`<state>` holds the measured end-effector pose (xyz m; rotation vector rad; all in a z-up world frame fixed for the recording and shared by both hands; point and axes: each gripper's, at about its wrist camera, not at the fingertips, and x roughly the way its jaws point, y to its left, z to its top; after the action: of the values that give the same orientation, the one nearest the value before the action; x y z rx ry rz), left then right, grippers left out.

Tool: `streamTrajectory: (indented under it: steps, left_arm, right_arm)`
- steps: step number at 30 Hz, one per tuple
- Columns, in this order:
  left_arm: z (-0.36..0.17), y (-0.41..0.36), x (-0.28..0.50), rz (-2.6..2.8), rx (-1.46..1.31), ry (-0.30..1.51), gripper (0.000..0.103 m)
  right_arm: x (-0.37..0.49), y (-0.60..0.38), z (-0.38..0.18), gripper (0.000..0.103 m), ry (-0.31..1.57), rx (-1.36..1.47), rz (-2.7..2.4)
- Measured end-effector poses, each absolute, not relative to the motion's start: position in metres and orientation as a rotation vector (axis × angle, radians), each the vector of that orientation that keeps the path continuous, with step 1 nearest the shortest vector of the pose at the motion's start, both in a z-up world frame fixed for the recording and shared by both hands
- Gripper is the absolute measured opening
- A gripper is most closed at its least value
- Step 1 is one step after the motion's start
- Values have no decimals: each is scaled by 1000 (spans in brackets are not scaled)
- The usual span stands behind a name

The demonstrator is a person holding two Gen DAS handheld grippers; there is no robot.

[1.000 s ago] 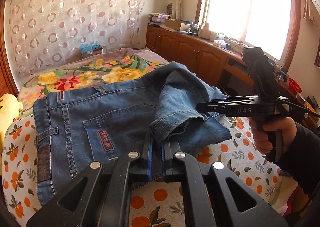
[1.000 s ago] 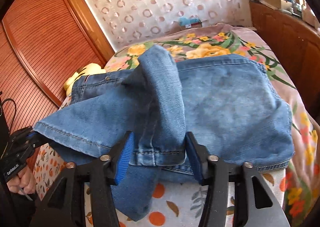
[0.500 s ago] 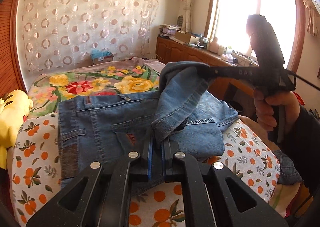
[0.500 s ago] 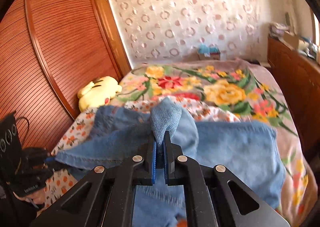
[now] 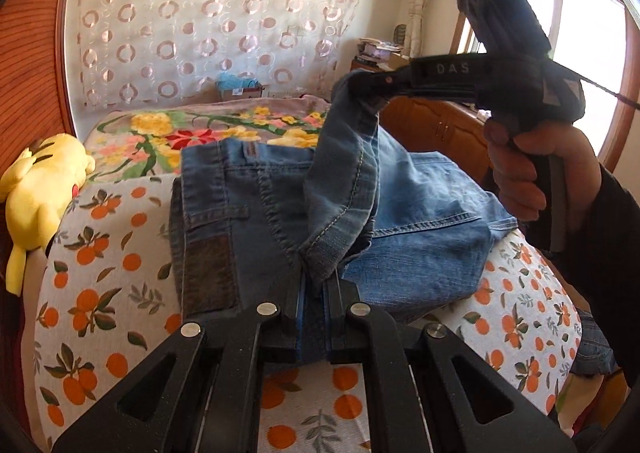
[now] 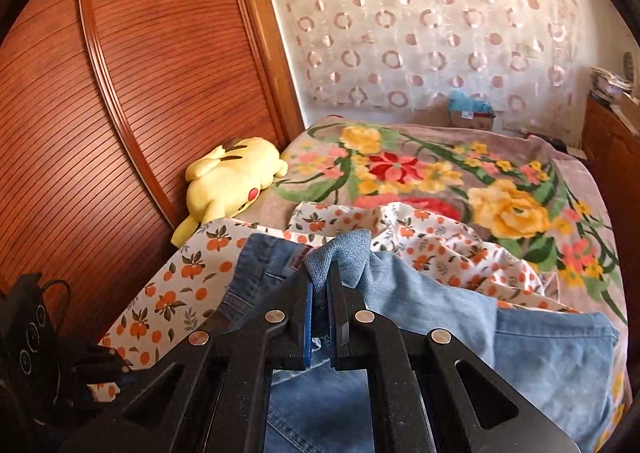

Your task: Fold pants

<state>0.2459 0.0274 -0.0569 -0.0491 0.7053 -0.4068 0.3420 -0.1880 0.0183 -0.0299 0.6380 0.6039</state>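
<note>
the blue denim pants [image 5: 256, 221] lie on the white sheet with orange fruit print [image 5: 104, 253] on the bed. the left black two-finger gripper [image 5: 313, 293] is pressed together on a hem of one leg. the right black two-finger gripper [image 6: 319, 295], held higher in the person's hand [image 5: 528, 169], pinches another fold of the hem. a yellow plush toy [image 6: 232, 177] lies beside the brown wooden wardrobe [image 6: 120, 93].

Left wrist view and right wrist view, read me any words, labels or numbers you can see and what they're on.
"DAS": on the black body of the right gripper.
Patch on the jeans waistband: too blurred to read.
Label on the cardboard box: too small to read.
</note>
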Motion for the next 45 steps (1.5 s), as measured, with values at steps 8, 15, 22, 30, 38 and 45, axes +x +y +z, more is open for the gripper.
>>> streamTrajectory:
  steps: [8,15,22,30,38,45]
  left_arm:
    - [-75,41,247,-393,-69,751,8]
    - [-79,49,240,-399,-87,769,14]
    - [-72,64,229,-326,-80,754,33]
    - [-58,53,231,-353,-58,718,34]
    - [-77,37,267,-322,-35,801,34]
    - [-84,41,271,-340,-62,820,33]
  right_arm:
    - [361,-161,11,32,682,-67,634]
    - [331,-183,5,49,668,-70,609]
    - [286,-215,-28,49,700,-153,471]
    - [246,-235,-49,49,708,-128,363]
    - [226,-228,-61,50,716,-62,340]
    - [215,-226,-71,51,671,-95,316]
